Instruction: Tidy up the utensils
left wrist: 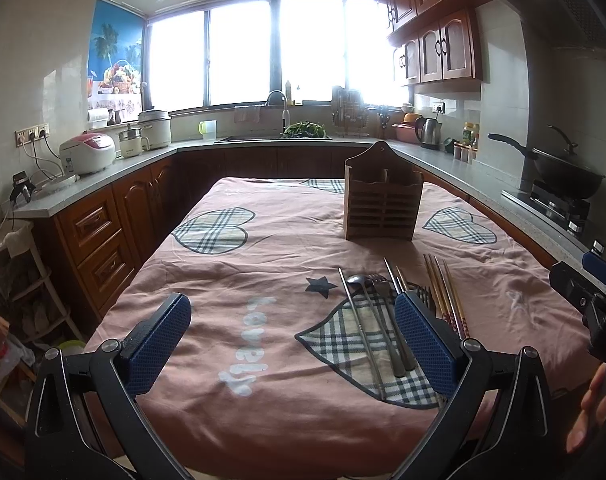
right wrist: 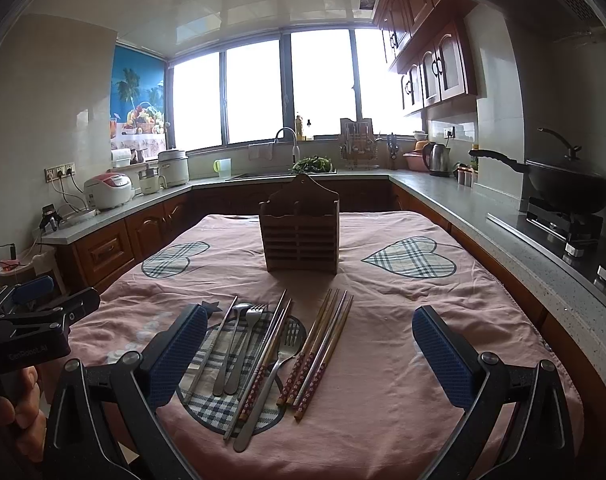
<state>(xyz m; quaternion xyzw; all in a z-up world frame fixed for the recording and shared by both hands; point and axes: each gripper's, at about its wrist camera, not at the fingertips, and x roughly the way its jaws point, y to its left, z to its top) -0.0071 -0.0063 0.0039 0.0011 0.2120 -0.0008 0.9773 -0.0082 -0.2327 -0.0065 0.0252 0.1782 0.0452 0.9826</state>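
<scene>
A wooden slatted utensil holder (right wrist: 301,236) stands upright mid-table; it also shows in the left wrist view (left wrist: 383,204). In front of it, on the pink cloth, lie a spoon (right wrist: 229,344), forks (right wrist: 243,344), metal chopsticks (right wrist: 211,348) and several wooden chopsticks (right wrist: 319,352). The same utensils (left wrist: 377,320) lie partly behind my left gripper's right finger. My left gripper (left wrist: 293,344) is open and empty above the near cloth. My right gripper (right wrist: 309,360) is open and empty, hovering over the utensils.
The table carries a pink cloth (right wrist: 403,308) with plaid hearts. Counters ring the room: rice cookers (left wrist: 87,152) on the left, a sink (left wrist: 283,128) at the back, a kettle (right wrist: 439,158) and a wok on a stove (right wrist: 567,188) on the right.
</scene>
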